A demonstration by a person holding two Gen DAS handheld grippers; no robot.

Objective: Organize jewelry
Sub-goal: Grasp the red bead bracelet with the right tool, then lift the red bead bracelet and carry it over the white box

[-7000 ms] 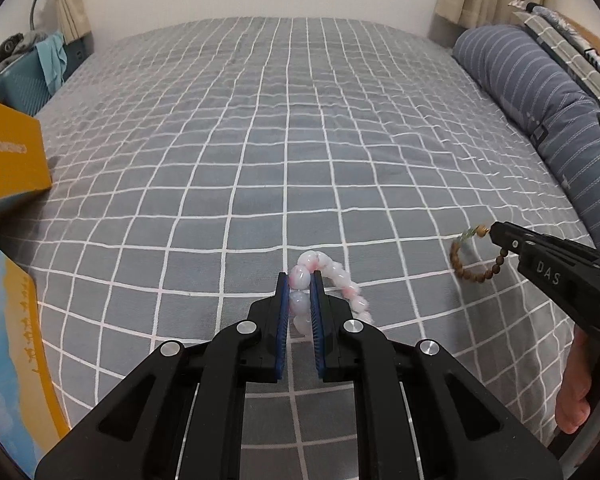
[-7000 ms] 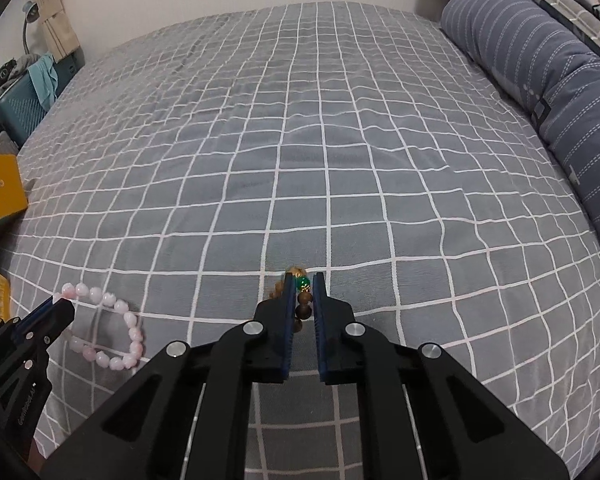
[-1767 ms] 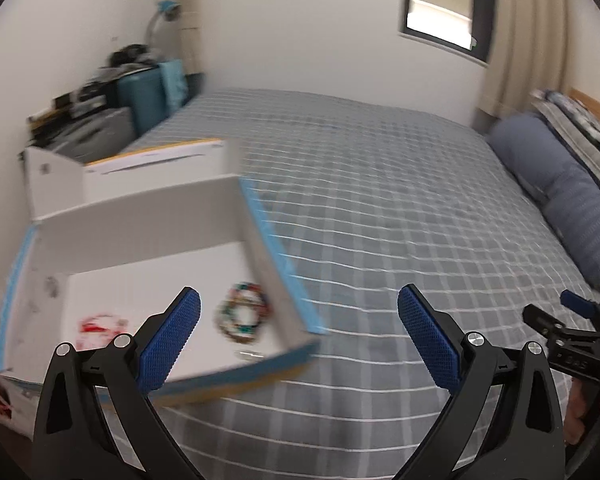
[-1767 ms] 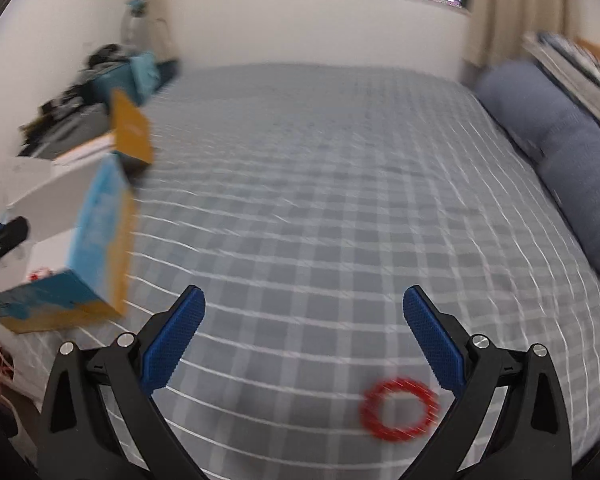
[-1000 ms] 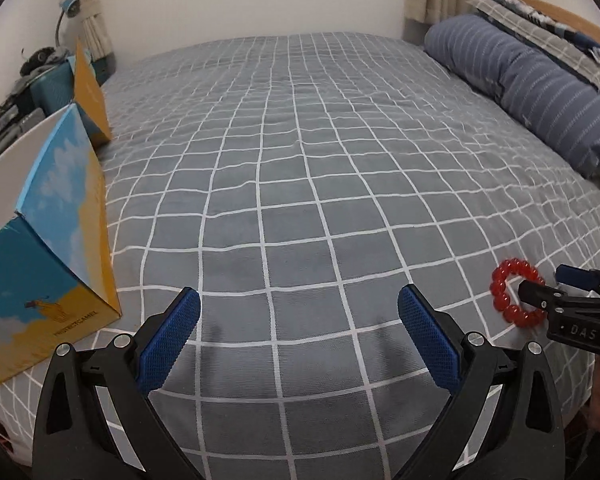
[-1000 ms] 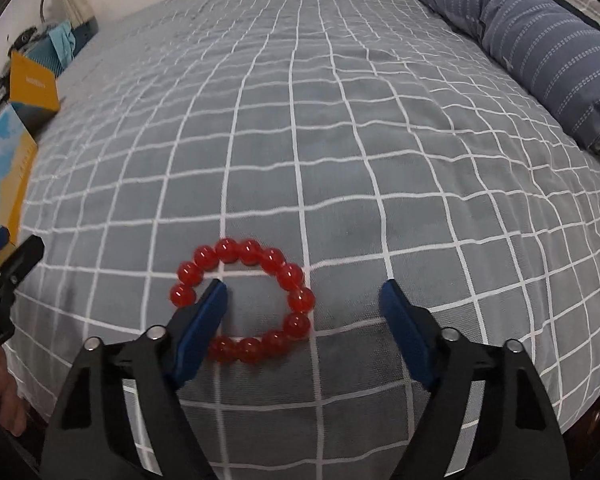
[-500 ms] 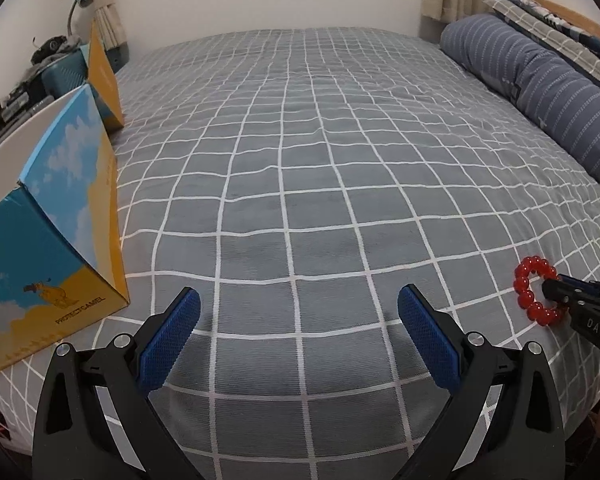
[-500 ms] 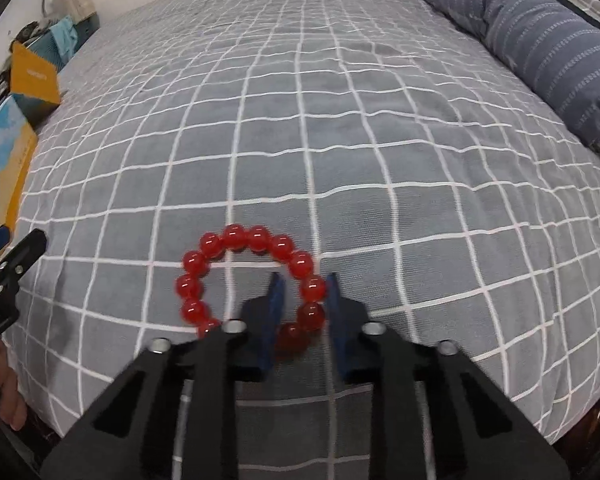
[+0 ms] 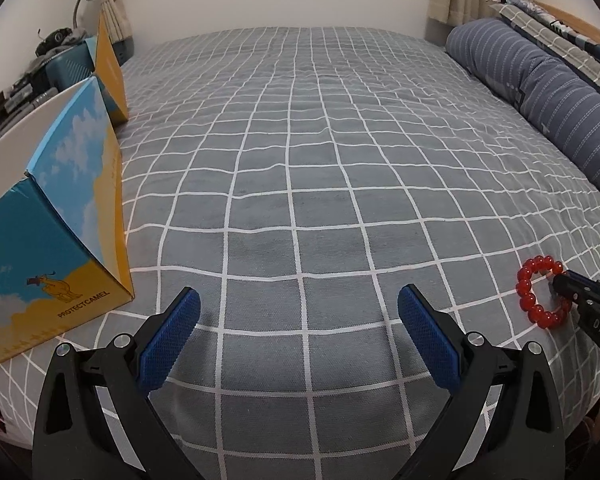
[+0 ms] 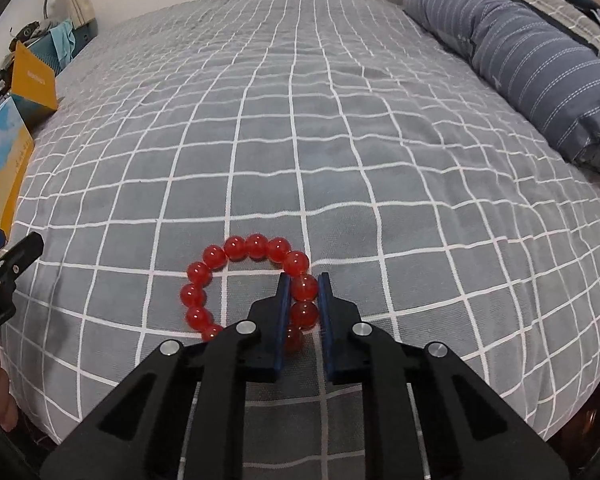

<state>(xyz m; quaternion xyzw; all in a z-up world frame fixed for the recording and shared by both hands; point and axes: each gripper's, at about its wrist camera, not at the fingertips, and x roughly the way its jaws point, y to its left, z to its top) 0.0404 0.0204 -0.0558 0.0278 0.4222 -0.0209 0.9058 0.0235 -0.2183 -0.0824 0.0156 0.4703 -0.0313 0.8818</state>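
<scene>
One red bead bracelet (image 10: 246, 286), low centre of the right wrist view on the bed (image 10: 340, 120), sits clenched in the right gripper (image 10: 303, 316); the left gripper (image 9: 298, 328) gapes empty; boxing in the carton (image 9: 52, 240) remains.

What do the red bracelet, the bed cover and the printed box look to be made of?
Red bracelet: glossy translucent beads, glass or resin perhaps; each shows a bright highlight.
Bed cover: soft matte woven fabric, grey with a white grid; it wrinkles.
Printed box: cardboard with a smooth printed face and crisp folded edges.
</scene>
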